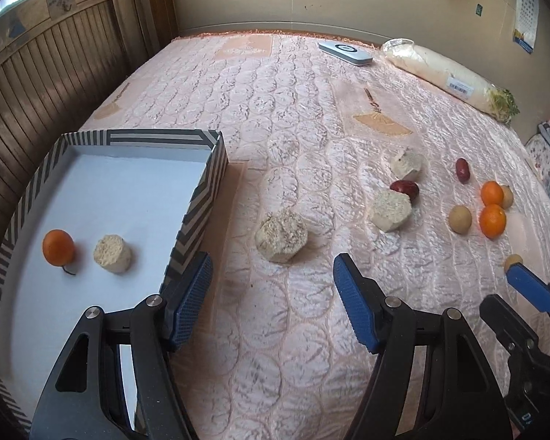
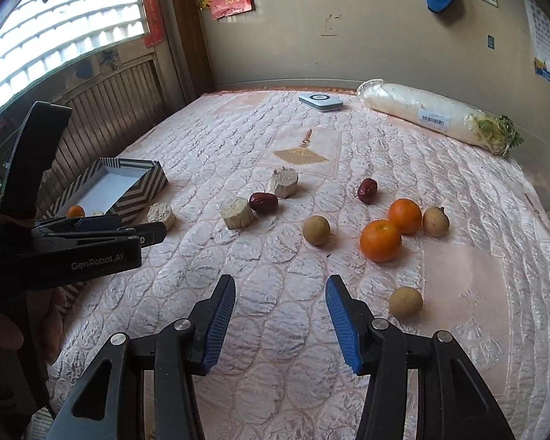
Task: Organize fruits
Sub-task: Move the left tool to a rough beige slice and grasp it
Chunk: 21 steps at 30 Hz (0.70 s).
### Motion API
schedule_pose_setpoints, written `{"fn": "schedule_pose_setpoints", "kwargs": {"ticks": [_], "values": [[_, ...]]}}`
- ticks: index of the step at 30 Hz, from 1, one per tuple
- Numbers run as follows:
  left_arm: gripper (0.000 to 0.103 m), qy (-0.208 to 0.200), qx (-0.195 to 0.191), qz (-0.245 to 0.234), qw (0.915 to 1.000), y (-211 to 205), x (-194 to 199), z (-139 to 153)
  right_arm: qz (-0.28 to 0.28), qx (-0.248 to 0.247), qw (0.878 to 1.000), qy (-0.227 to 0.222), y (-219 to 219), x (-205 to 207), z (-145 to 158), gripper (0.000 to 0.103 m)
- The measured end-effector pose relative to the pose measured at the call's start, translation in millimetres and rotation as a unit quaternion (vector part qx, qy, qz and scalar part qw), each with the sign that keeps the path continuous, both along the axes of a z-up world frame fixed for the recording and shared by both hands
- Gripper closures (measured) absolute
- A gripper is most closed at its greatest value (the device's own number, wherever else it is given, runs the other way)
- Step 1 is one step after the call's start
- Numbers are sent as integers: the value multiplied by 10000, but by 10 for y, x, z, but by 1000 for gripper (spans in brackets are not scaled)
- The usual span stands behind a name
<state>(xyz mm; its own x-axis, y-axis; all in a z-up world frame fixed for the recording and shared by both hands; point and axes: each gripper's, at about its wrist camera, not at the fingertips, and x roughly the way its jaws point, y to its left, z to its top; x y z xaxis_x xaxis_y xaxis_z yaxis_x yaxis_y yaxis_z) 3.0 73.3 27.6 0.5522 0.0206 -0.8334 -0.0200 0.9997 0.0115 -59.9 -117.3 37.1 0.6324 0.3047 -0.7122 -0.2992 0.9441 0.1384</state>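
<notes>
A striped box (image 1: pixel 209 190) at the left holds one orange (image 1: pixel 58 247) and a pale cut chunk (image 1: pixel 112 254). My left gripper (image 1: pixel 271 300) hangs open beside the box, with nothing between its fingers and another chunk (image 1: pixel 281 235) just ahead on the bed. My right gripper (image 2: pixel 280 322) is open over bare quilt. In front of it lie two oranges (image 2: pixel 380 240), three longans (image 2: pixel 316 230), two red dates (image 2: pixel 263 202) and two more chunks (image 2: pixel 237 212). The nearest longan (image 2: pixel 405 301) sits just right of its right finger.
A pink quilted bedspread (image 2: pixel 275 146) covers the whole surface. A wrapped white radish (image 2: pixel 440 117) and a white flat device (image 2: pixel 321 102) lie at the far edge by the wall. Wooden panelling (image 1: pixel 55 73) runs along the left, behind the box.
</notes>
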Motion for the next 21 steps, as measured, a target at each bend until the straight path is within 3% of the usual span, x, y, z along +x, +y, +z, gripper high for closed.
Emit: {"fn": "schedule_pose_setpoints", "kwargs": {"ticks": [8, 21], "values": [[34, 70, -28, 118, 9999, 3, 197, -107, 232, -32, 9996, 136, 174, 231, -92, 53], [34, 51, -96, -116, 9999, -99, 256, -141, 273, -253, 9992, 169, 220, 374, -155, 53]]}}
